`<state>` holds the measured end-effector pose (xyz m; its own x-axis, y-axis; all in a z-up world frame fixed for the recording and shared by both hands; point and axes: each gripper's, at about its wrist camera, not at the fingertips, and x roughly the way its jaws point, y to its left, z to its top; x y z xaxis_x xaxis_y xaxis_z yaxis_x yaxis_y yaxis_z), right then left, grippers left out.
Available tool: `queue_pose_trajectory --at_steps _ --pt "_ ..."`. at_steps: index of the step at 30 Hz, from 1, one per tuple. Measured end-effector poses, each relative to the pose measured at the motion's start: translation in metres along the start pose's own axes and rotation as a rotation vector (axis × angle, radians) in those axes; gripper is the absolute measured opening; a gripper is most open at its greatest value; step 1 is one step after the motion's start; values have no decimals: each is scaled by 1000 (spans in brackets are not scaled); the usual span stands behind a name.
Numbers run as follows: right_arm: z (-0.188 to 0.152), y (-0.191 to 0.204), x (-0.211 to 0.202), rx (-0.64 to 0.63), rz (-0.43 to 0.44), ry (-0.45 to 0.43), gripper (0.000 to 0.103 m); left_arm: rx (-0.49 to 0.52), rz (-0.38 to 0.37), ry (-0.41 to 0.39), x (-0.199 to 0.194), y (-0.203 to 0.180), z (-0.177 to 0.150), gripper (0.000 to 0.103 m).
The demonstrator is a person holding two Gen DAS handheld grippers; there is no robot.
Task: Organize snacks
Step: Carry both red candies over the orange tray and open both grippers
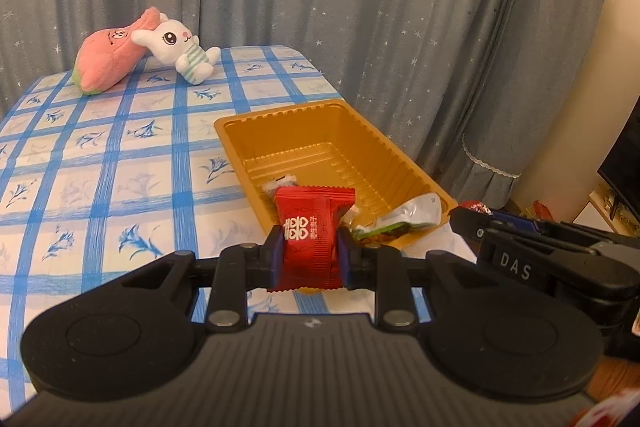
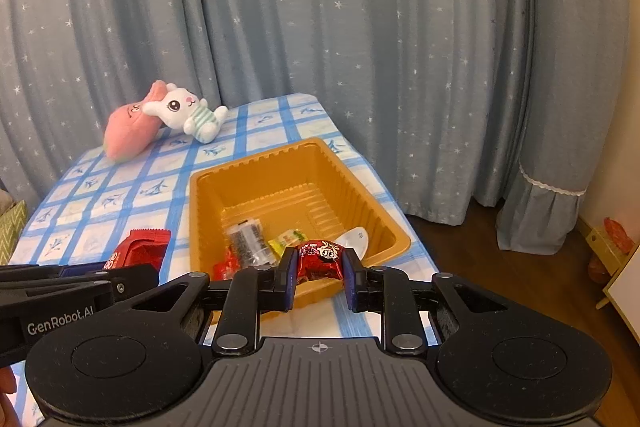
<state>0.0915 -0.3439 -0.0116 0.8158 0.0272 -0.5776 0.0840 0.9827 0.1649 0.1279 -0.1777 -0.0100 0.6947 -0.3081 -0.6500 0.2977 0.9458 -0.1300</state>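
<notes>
A: Red packet (image 1: 311, 239), printed with white characters, sits upright between the pads of the left gripper (image 1: 310, 251). Both pads press its sides; the jaws stand narrow, closed on it. The packet is raised in front of the near end of the gold tray (image 1: 280, 119).

B: Confirmed. State of the right gripper (image 2: 319, 273)?

A: Jaws narrow, clamped on a red foil candy (image 2: 320, 259) with a cartoon face. The candy hangs just over the near rim of the tray.

B: Tray contents?

A: Seen from the right wrist: a clear packet with dark filling (image 2: 246, 239), a yellow-green wrapper (image 2: 288, 239), a small red piece (image 2: 226, 265) and a white foil wrapper (image 2: 354, 237). All lie at the near end; the far end of the ribbed floor is bare.

B: Tray location?

A: It rests on the blue-checked tablecloth (image 1: 100, 155), near the table's right edge.

B: Other items on the table?

A: A white plush rabbit (image 1: 178, 49) leans against a pink plush (image 1: 108, 61) at the far end; the two are touching and lie well apart from the tray.

B: Background?

A: A grey-blue curtain with star print (image 2: 360, 27) hangs behind the table.
</notes>
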Motion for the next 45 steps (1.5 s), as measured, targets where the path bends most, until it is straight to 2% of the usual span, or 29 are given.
queue_pose_trajectory --at_steps 18,40,43,45 --pt "30 -19 44 -17 -4 -2 24 7 -10 1 49 -3 37 24" --pt "44 -27 89 -28 -16 19 24 7 -21 40 99 -1 48 25" --pt "44 -26 90 -27 -17 19 24 9 -26 35 100 1 49 35" --pt "44 -27 91 -27 -17 20 24 8 -21 29 98 3 48 35"
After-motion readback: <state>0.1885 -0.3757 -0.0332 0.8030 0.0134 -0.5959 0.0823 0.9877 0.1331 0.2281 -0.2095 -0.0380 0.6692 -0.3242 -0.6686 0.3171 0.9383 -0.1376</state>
